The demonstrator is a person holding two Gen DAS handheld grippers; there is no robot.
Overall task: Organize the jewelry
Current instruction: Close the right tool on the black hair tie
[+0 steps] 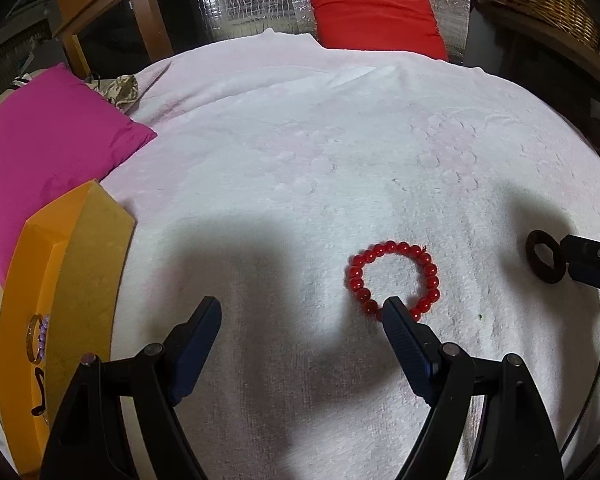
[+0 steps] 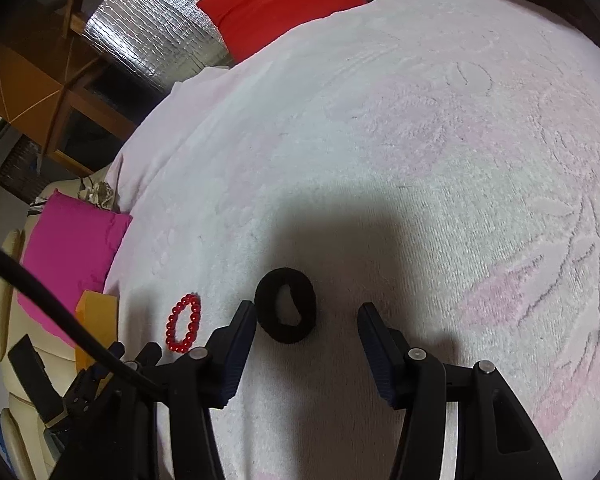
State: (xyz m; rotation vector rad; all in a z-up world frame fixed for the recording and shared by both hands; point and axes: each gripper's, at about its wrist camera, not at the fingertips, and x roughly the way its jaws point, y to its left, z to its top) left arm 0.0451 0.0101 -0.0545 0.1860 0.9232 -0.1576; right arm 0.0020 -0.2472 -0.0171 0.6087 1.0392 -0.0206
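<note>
You were at the pick-up stage: two pieces lay loose on the white towel and neither was in a grip yet. Your left gripper stood with its jaws spread wide and empty, its right-hand fingertip overlapping the near edge of the red bead bracelet; whether it touched the beads I could not tell. Your right gripper was about half open and also empty, with the black hair tie lying between the fingers but crowded against the left one, well clear of the right.

The bracelet lay flat as a closed ring, slightly oval, with its small knot or clasp at the far right of the loop in the left wrist view. A ring has no real heading. In the right wrist view it looked stretched away from the camera, but that was probably the lens. The hair tie also lay flat, its hole a narrow slanted slot.

The orange tray sat at the left edge of the towel, already holding a gold bangle and purple beads.

I judged the next move to be this: shift the left gripper sideways so that one strand of beads sat between the pads, then close and carry it to the tray. The right needed centring over one side of the tie first.
</note>
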